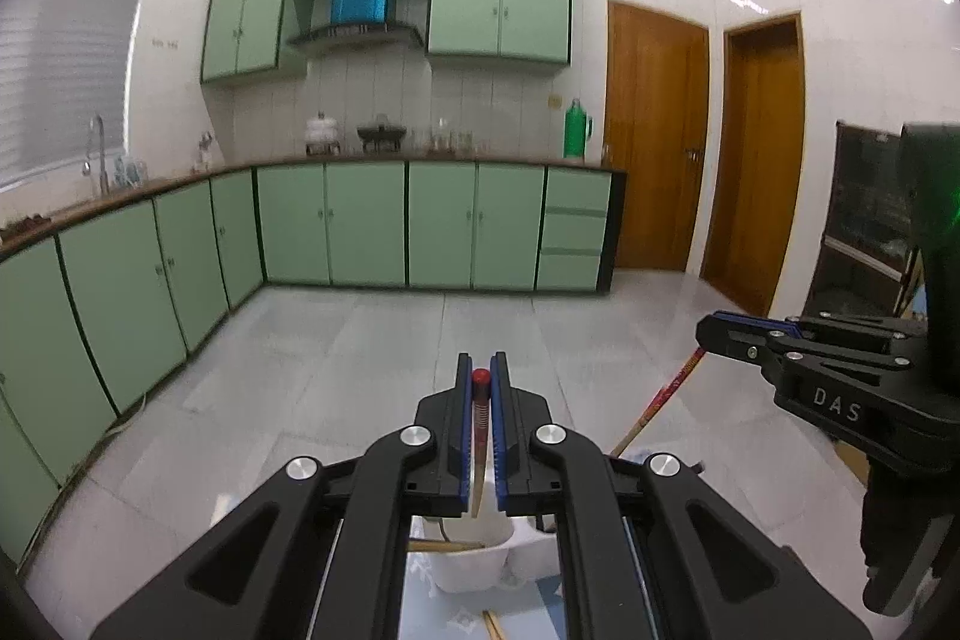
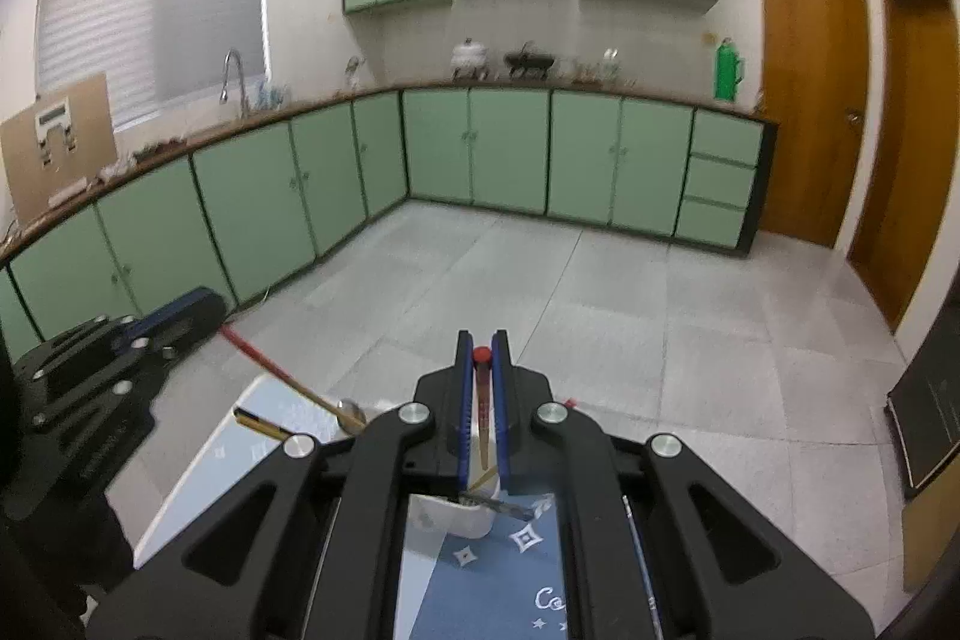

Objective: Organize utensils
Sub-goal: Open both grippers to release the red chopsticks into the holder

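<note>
My left gripper (image 1: 480, 382) is shut on a red-tipped spoon handle (image 1: 479, 406) that slants down toward a white holder cup (image 1: 474, 562) below it. My right gripper (image 2: 480, 358) is shut on a red-tipped chopstick (image 2: 482, 418) that points down to the white holder (image 2: 456, 517), where other utensils rest. In the left wrist view the right gripper (image 1: 711, 334) shows at the right, holding its red-and-tan stick (image 1: 666, 394). In the right wrist view the left gripper (image 2: 204, 307) shows at the left, holding a spoon (image 2: 351, 412) whose bowl hangs over the mat.
The holder stands on a blue-and-white mat (image 2: 516, 568) with a black-and-gold utensil (image 2: 261, 424) lying at its far left. A loose wooden chopstick (image 1: 493, 625) lies on the mat. Grey tiled floor, green cabinets (image 1: 366, 226) and wooden doors (image 1: 654, 136) lie beyond.
</note>
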The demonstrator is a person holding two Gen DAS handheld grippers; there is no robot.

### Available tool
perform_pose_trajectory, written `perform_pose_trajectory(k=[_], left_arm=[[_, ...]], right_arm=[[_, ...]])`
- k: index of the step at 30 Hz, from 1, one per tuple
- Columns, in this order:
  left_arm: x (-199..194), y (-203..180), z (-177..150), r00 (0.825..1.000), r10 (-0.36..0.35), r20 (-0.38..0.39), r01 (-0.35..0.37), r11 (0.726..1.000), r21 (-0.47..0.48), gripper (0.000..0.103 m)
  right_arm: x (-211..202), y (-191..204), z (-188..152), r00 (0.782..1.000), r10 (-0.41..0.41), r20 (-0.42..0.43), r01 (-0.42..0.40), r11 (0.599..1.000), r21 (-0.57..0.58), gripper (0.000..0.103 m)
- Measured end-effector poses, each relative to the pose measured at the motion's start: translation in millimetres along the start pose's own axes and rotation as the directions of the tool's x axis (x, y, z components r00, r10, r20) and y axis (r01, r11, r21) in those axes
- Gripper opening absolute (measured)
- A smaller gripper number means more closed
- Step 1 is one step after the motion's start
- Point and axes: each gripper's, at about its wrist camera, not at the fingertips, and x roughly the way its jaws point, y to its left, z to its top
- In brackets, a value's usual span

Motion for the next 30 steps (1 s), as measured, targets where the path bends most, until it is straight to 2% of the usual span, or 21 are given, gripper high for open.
perform_pose_trajectory(k=[2,4,8,12,15,17,20,22,25,30], left_arm=[[13,4,-6,0.999,-0.004,-0.040,0.003,1.000,-0.023,0.007],[16,9,-8,0.998,-0.016,-0.054,0.014,0.999,-0.041,0.008],[5,14,-9,0.999,-0.014,-0.030,0.013,0.999,-0.034,0.015],[-24,15,-11,1.000,-0.007,0.005,0.007,1.000,-0.021,0.020],[-47,17,-16,1.000,0.004,0.024,-0.003,1.000,-0.007,0.034],[-63,16,-24,0.999,0.003,0.034,-0.003,1.000,-0.006,0.046],[-87,15,-48,0.999,0.007,0.035,-0.006,1.000,-0.011,0.057],[-99,16,-68,0.999,0.013,0.034,-0.012,1.000,-0.020,0.063],[-108,17,-96,1.000,0.021,0.015,-0.021,0.999,-0.037,0.071],[-113,20,-147,0.998,0.025,-0.066,-0.029,0.998,-0.063,0.072]], right_arm=[[11,1,-4,1.000,-0.001,-0.014,0.001,1.000,0.001,0.008],[14,-1,-5,1.000,-0.004,-0.013,0.005,1.000,0.013,0.017],[-2,-5,-5,0.999,-0.026,0.030,0.025,0.999,0.031,0.026],[-28,-15,-10,0.997,-0.036,0.072,0.031,0.997,0.070,0.033],[-52,-19,-23,0.994,-0.045,0.103,0.036,0.996,0.086,0.044],[-66,-19,-37,0.992,-0.047,0.113,0.037,0.995,0.088,0.053],[-84,-17,-64,0.992,-0.048,0.115,0.037,0.995,0.092,0.072],[-93,-14,-88,0.992,-0.058,0.112,0.047,0.994,0.094,0.088],[-101,-9,-124,0.993,-0.068,0.097,0.058,0.994,0.094,0.092],[-103,6,-177,0.996,-0.068,0.054,0.063,0.993,0.095,0.094]])
